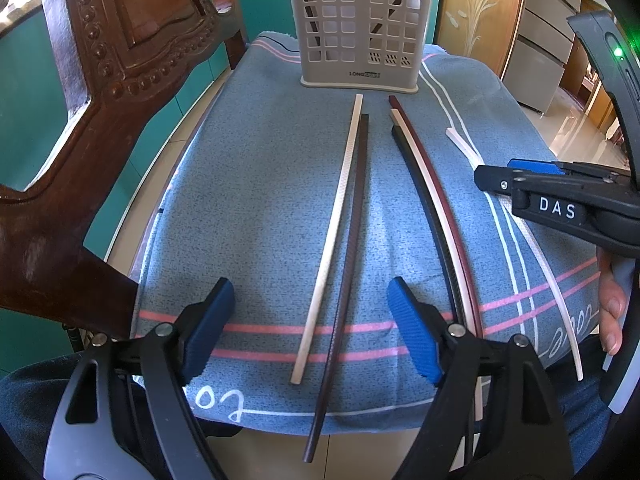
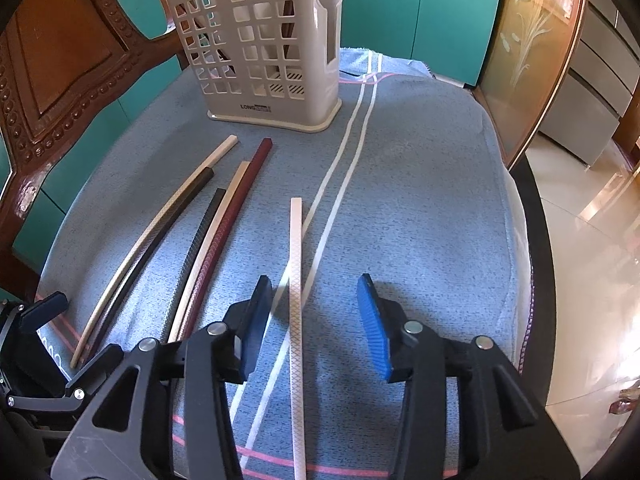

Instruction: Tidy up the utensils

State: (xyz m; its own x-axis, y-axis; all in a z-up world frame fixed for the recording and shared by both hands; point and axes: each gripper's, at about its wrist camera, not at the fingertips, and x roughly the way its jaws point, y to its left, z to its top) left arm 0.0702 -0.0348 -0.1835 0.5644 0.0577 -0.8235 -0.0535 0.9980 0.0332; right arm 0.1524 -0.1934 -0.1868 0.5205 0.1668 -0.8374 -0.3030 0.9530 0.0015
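A beige slotted utensil holder stands at the far end of a blue towel, with a few sticks inside. Loose chopsticks lie on the towel. My left gripper is open, and a white chopstick and a dark brown one lie between its fingers, untouched. A black, a white and a maroon chopstick lie further right. My right gripper is open over a single patterned white chopstick, which lies nearer the left pad without being pressed.
A carved wooden chair back rises on the left. Teal cabinets stand behind, with a glass-fronted wooden cabinet and shiny tiled floor to the right. A person's hand holds the right gripper.
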